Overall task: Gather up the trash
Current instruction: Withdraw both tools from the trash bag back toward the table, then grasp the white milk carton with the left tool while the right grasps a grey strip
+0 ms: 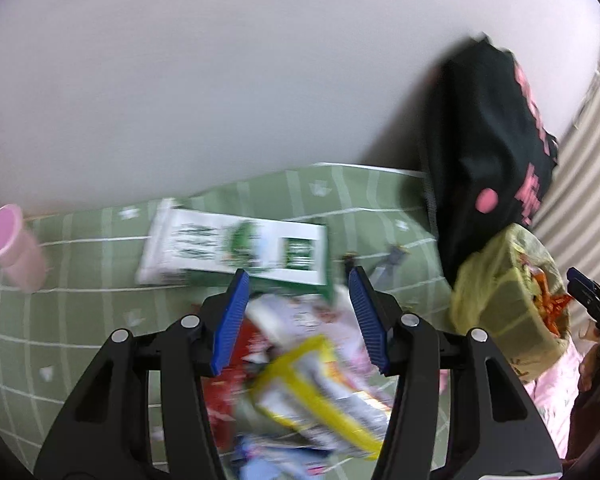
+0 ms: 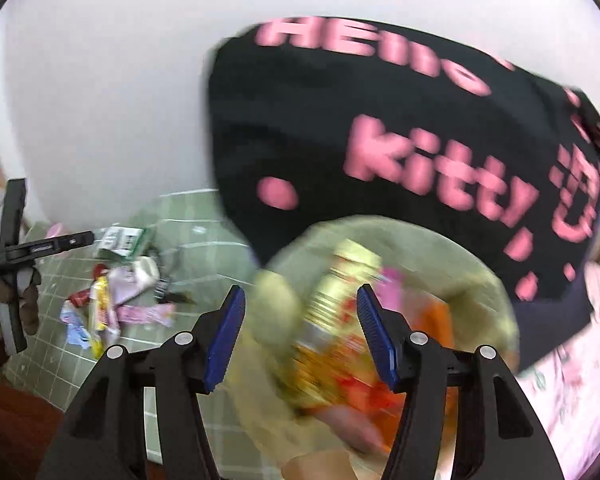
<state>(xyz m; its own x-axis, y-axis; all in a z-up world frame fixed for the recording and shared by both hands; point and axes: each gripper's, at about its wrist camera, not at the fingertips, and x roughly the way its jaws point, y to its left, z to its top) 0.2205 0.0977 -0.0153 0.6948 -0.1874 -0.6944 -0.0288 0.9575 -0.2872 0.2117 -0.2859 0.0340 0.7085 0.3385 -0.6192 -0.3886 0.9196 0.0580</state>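
Left gripper: jaws wide apart, nothing held, above a pile of wrappers at lower centre of the left view. A green-and-white carton lies on the green mat just beyond the pile. A pink cup stands at the left edge.

Right gripper: jaws wide apart, nothing clamped. A blurred yellow packet shows between the fingers, over the bin at lower centre. A black bag stands behind the bin.
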